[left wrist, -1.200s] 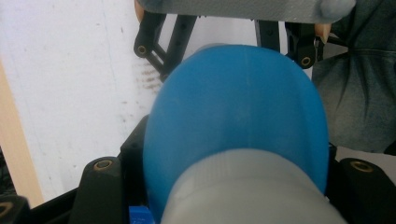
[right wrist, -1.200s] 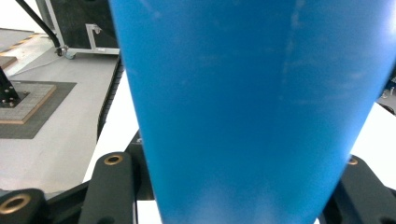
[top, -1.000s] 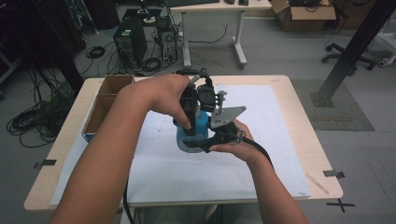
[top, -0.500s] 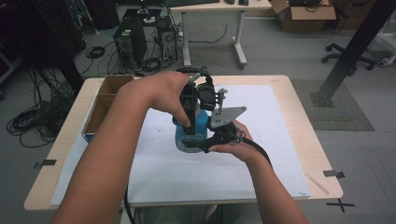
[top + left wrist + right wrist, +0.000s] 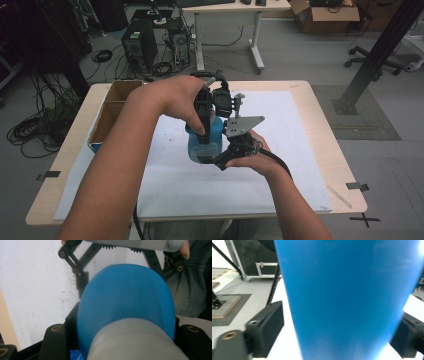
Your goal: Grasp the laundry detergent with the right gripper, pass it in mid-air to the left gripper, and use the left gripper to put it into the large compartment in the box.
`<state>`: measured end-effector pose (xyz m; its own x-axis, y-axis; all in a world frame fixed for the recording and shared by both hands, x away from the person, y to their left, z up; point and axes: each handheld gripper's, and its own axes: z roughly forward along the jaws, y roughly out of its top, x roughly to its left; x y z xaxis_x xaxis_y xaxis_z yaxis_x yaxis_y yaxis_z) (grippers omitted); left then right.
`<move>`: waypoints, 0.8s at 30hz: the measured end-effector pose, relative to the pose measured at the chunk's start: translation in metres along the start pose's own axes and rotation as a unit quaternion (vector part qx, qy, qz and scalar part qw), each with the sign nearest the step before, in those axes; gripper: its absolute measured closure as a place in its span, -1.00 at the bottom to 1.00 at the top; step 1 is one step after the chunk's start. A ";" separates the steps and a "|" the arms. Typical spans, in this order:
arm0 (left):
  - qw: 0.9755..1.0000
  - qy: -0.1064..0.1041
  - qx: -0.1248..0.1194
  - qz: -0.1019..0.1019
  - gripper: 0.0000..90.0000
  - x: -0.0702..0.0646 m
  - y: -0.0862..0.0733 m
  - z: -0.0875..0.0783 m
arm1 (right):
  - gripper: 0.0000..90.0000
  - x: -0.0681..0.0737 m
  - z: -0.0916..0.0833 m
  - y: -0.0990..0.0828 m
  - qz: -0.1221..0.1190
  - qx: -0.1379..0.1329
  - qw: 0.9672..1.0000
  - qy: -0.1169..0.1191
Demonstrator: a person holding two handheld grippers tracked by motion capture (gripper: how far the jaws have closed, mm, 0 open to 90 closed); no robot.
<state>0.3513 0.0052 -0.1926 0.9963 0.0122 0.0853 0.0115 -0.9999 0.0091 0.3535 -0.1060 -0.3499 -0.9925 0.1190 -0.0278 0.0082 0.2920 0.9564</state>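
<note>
- Dark tangle of cables [image 5: 35, 131] on grey floor at far left; black computer towers [image 5: 137, 47] behind the table, more cabling around them.
- Open brown cardboard box with a centre divider [image 5: 112, 112] sits on the table's left edge, blue along its lower side.
- Light wooden square table [image 5: 327, 137] — most of the top covered by a white paper sheet [image 5: 290, 145], speckled with small dark marks in the left gripper view.
- Black tape pieces: one on the floor at left [image 5: 47, 175], one at the right table edge [image 5: 358, 186], a cross on the floor [image 5: 365, 219].
- Blue plastic bottle with pale grey cap [image 5: 204, 141] stands at table centre, between both hands. Left gripper view: cap [image 5: 135, 342] nearest the camera, blue shoulder beyond.
- Left gripper [image 5: 206, 112] comes from above, jaws clamped on the bottle's neck under the cap.
- Right gripper [image 5: 215, 159] comes in low from the right; its jaws have just been opening and now stand wide on either side of the blue body [image 5: 347, 297], pads off it.
- Back right: white desk legs [image 5: 257, 42], cardboard box [image 5: 327, 10], black slanted post on a base plate [image 5: 372, 60], office chair [image 5: 395, 55].
- No readable brand, label or writing anywhere.
</note>
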 end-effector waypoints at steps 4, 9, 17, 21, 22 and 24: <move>1.000 0.000 0.001 0.000 -0.13 0.002 -0.001 0.000 | -1.00 -0.001 -0.002 -0.001 0.002 0.006 1.000 0.003; 1.000 0.000 0.003 -0.003 -0.13 0.002 -0.002 -0.001 | -1.00 -0.001 -0.003 -0.001 -0.002 0.016 1.000 -0.001; 1.000 -0.001 0.002 -0.013 -0.13 0.003 -0.005 0.002 | -1.00 -0.002 -0.008 0.001 -0.011 0.042 0.999 -0.014; 1.000 -0.003 0.005 -0.024 -0.13 0.004 -0.007 0.002 | -1.00 -0.004 -0.020 0.002 -0.025 0.059 0.998 -0.023; 1.000 -0.004 0.008 -0.026 -0.13 0.004 -0.007 0.002 | -1.00 -0.004 -0.020 0.002 -0.025 0.059 0.998 -0.023; 0.999 -0.004 0.008 -0.034 -0.13 0.006 -0.009 0.004 | -1.00 -0.005 -0.027 0.003 -0.027 0.067 0.997 -0.029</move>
<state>0.3575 0.0145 -0.1962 0.9937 0.0808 0.0771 0.0812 -0.9967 -0.0022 0.3554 -0.1309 -0.3388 -0.9834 0.1532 -0.0977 -0.0240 0.4234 0.9056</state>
